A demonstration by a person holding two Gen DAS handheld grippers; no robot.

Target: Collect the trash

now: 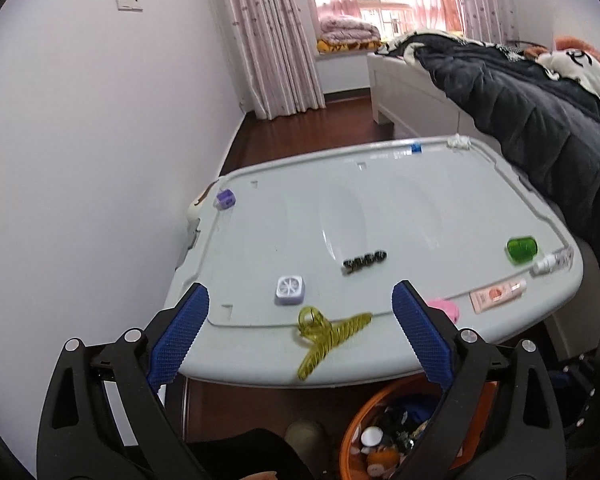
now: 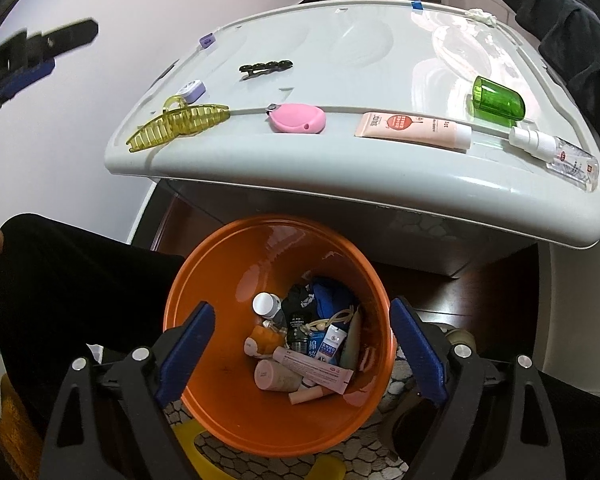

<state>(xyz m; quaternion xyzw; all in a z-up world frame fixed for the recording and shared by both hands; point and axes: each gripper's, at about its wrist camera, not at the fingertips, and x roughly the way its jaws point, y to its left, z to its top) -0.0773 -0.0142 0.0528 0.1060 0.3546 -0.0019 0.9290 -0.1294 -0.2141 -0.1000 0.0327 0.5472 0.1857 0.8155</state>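
Observation:
An orange bin (image 2: 220,280) on the floor holds several tubes and small bottles; it also shows in the left wrist view (image 1: 352,432). My right gripper (image 2: 300,344) is open and empty right above it. On the grey lid (image 2: 340,168) lie a yellow hair claw (image 2: 176,126), a pink case (image 2: 298,118), a pink tube (image 2: 412,128), a green cap (image 2: 498,98), a clear spray bottle (image 2: 552,152), a black clip (image 2: 266,68) and a lilac box (image 2: 192,90). My left gripper (image 1: 300,332) is open and empty, over the lid's near edge above the hair claw (image 1: 328,336).
A white wall stands to the left. A bed with a dark quilt (image 1: 520,112) is close on the right of the lid. A small purple box (image 1: 225,199) sits at the lid's far left corner. A person's dark-clothed leg (image 2: 80,280) is beside the bin.

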